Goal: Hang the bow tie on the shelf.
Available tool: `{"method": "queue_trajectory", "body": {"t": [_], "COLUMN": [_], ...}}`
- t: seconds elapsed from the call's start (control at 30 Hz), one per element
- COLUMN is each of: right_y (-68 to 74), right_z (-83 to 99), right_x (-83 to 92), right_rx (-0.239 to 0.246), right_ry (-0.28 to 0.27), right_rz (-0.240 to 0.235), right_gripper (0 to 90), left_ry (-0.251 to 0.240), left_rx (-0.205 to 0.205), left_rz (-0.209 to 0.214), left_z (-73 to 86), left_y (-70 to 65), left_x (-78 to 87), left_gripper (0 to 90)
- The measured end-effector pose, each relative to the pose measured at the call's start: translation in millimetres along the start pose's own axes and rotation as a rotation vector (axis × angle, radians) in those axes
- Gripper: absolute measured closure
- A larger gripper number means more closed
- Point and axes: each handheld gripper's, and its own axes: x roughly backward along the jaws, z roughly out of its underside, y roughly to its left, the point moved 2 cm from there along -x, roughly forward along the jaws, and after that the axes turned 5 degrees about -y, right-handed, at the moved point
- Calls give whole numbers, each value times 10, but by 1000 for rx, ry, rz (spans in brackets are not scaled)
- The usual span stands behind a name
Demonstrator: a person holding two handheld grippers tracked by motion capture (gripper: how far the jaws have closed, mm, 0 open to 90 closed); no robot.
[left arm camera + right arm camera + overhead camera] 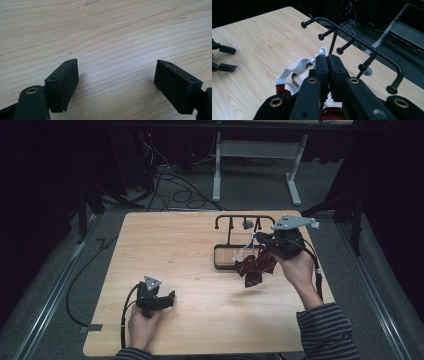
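Right of centre in the high view, a black peg rack (243,222) stands on its dark base tray (223,257) on the wooden table (165,245), its pegs just beyond the right gripper (261,239), whose jaws are clenched on the white strap (297,68) of a dark red bow tie (255,265) hanging over the tray's right end. The right hand (295,265) holds that gripper raised and aimed at the rack, near the table's right edge. At lower left the left gripper (170,297) rests low with jaws released over bare wood, with open room between the two.
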Motion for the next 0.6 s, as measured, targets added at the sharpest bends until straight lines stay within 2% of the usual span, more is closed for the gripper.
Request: {"method": "queue_trajectory", "body": {"t": [0.23, 0.4, 0.6], "right_y": [53, 66, 83], "right_z": [-98, -181, -262], "right_x": [-140, -227, -294], "right_rx": [35, 46, 52], "right_ry": [39, 56, 69], "right_rz": [27, 52, 62], "right_gripper": [886, 886, 885], "left_ry": [-1, -1, 0], "left_rx": [-7, -10, -11], "left_rz": [11, 16, 17], "left_z": [11, 16, 16], "left_y": [0, -2, -2], "left_x": [13, 18, 19], "left_gripper": [203, 202, 202]}}
